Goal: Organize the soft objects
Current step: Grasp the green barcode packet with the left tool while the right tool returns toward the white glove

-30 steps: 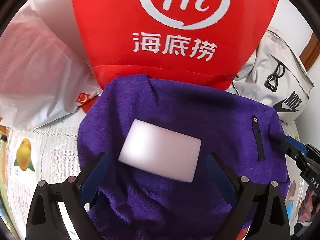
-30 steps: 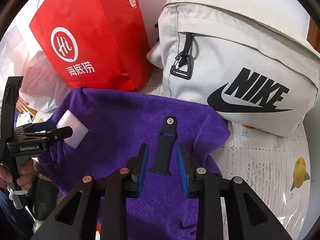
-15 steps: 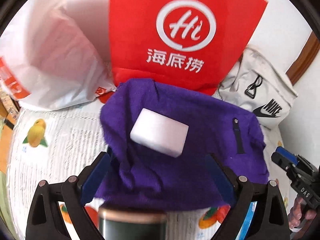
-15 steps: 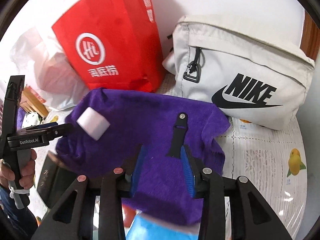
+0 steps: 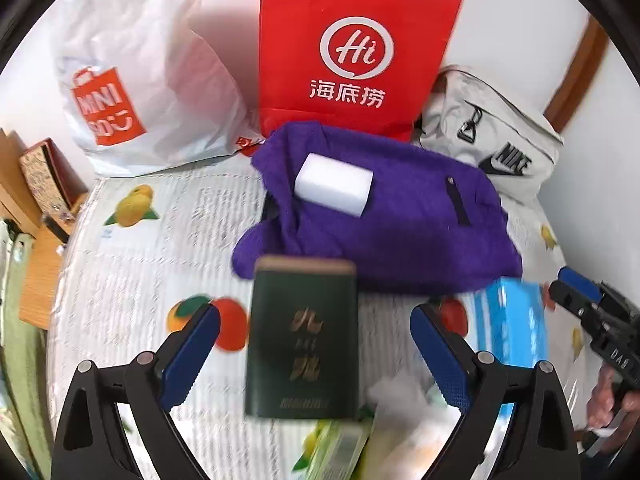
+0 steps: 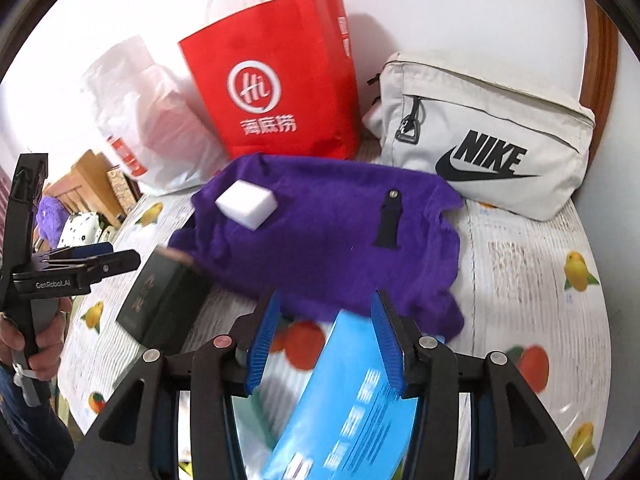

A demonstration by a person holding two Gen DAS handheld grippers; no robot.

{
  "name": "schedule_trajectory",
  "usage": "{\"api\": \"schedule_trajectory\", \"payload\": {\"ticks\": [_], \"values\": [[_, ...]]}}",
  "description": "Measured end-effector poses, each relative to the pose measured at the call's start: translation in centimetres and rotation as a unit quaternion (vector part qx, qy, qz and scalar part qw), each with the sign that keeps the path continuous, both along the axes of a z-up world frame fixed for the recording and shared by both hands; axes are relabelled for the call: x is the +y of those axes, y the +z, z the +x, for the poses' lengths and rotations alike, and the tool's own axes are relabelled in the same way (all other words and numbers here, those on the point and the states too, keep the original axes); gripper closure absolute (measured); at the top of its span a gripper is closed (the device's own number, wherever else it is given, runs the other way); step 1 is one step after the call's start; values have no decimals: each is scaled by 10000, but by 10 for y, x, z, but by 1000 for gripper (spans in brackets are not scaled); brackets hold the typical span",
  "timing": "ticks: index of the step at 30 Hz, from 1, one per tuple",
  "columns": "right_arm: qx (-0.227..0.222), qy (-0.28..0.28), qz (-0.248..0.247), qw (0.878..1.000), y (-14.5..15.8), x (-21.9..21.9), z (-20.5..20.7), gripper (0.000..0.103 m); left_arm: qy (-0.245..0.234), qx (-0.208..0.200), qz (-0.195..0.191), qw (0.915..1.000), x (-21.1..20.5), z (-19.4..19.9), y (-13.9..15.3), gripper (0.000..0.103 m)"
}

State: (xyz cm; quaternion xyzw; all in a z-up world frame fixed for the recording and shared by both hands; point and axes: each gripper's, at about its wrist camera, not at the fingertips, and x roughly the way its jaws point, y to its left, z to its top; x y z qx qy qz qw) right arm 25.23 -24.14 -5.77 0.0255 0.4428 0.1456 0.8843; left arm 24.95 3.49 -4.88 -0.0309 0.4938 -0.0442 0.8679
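A purple towel (image 5: 392, 220) lies bunched on the table, also in the right wrist view (image 6: 332, 236). A white sponge block (image 5: 334, 184) rests on its left part, seen too from the right (image 6: 247, 203). A black watch strap (image 5: 456, 202) lies on its right part, seen too from the right (image 6: 389, 219). My left gripper (image 5: 316, 348) is open and empty, pulled back over a dark green box (image 5: 302, 344). My right gripper (image 6: 326, 340) is open and empty, above a blue box (image 6: 352, 408).
A red paper bag (image 5: 352, 52), a white plastic bag (image 5: 132, 80) and a grey Nike pouch (image 6: 488, 148) stand behind the towel. The table has a fruit-print cloth (image 5: 160, 232). Crumpled white material (image 5: 400, 396) and a green packet (image 5: 340, 452) lie near the front. Wooden furniture (image 5: 24, 200) is at left.
Both grippers have pulled back and up from the towel. The green box and the blue box have come into view in front. The sponge and the strap stay on the towel.
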Motion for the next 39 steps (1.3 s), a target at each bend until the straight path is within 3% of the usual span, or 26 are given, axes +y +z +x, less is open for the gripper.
{"api": "schedule_trajectory", "payload": {"ticks": [6, 10, 18, 23, 27, 35, 36, 37, 39], "values": [[3, 8, 74, 10000, -3, 4, -44, 55, -37, -10, -131, 9999, 11, -50, -6, 8], [1, -7, 127, 9999, -8, 5, -73, 55, -62, -116, 93, 9999, 12, -78, -17, 8], [-11, -20, 82, 10000, -16, 6, -117, 55, -357, -169, 42, 9992, 7, -103, -42, 8], [28, -67, 38, 10000, -25, 5, -131, 55, -586, -80, 143, 9981, -1, -99, -61, 27], [148, -104, -2, 9998, -34, 2, -134, 55, -601, 27, 76, 9982, 1, -94, -74, 57], [217, -97, 45, 9997, -43, 0, -129, 55, -799, 171, 35, 9967, -5, -90, -89, 60], [229, -76, 49, 9997, -44, 1, -129, 55, -806, 173, 33, 9966, -6, -90, -91, 64], [249, -52, 51, 9997, -46, 3, -129, 55, -822, 196, -19, 9964, -6, -89, -93, 77], [298, -14, 51, 9995, -50, 5, -129, 55, -822, 259, -198, 9961, -4, -87, -96, 86]]}}
